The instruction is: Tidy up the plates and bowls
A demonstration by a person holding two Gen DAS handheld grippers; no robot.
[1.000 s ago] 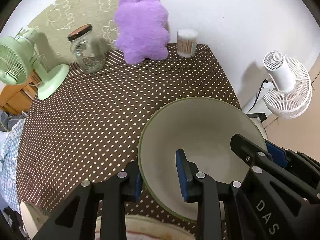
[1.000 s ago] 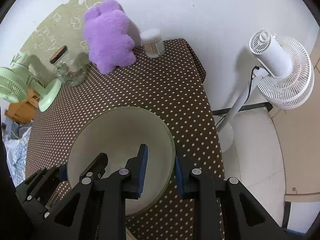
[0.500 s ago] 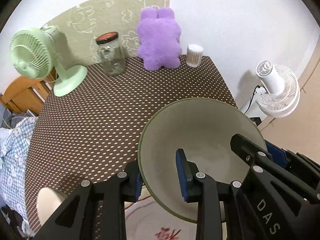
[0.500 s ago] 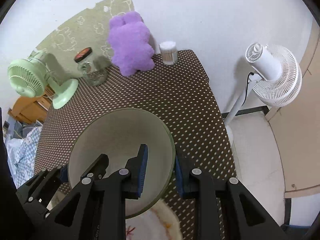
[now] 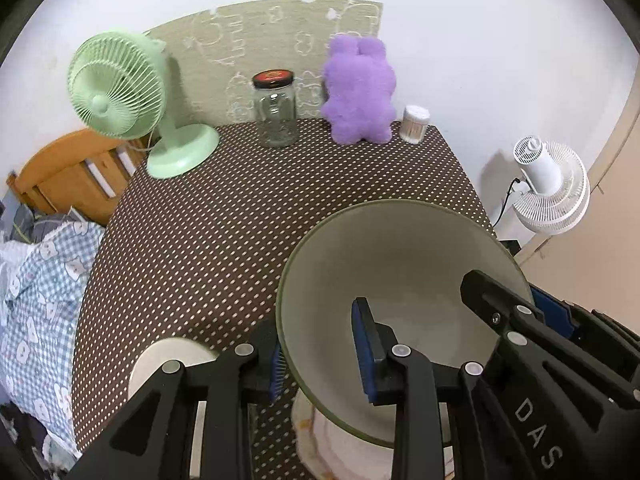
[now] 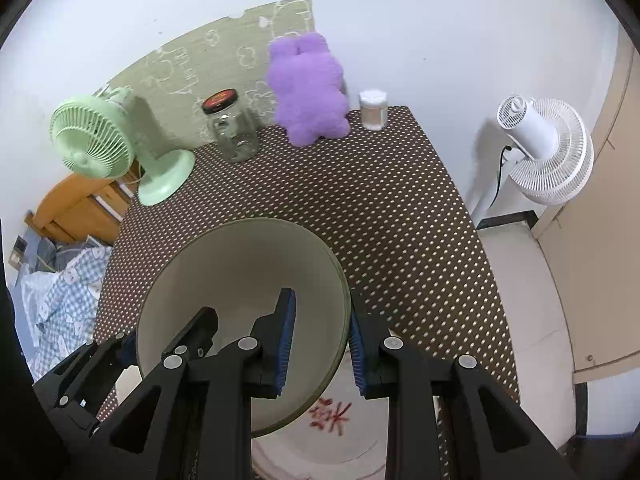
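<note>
A large cream bowl point(image 5: 400, 264) with a green rim hangs above the table, held from both sides. My left gripper point(image 5: 320, 356) is shut on its left rim, one blue pad inside and one outside. My right gripper point(image 6: 320, 338) is shut on the bowl's point(image 6: 240, 280) right rim the same way. Under the bowl lies a white plate point(image 6: 340, 420) with a red pattern; in the left wrist view the plate point(image 5: 344, 444) shows near the bottom edge. A small white bowl point(image 5: 168, 360) sits on the table at the lower left.
The table point(image 5: 240, 220) has a brown dotted cloth. Along its far edge stand a green desk fan point(image 5: 124, 100), a glass jar point(image 5: 276, 110), a purple plush toy point(image 5: 358, 92) and a swab container point(image 5: 415, 124). A white floor fan point(image 6: 540, 148) stands right of the table.
Both grippers have pulled back and up with the bowl still gripped, so the far objects look smaller. The patterned plate and the small white bowl have come into view below.
</note>
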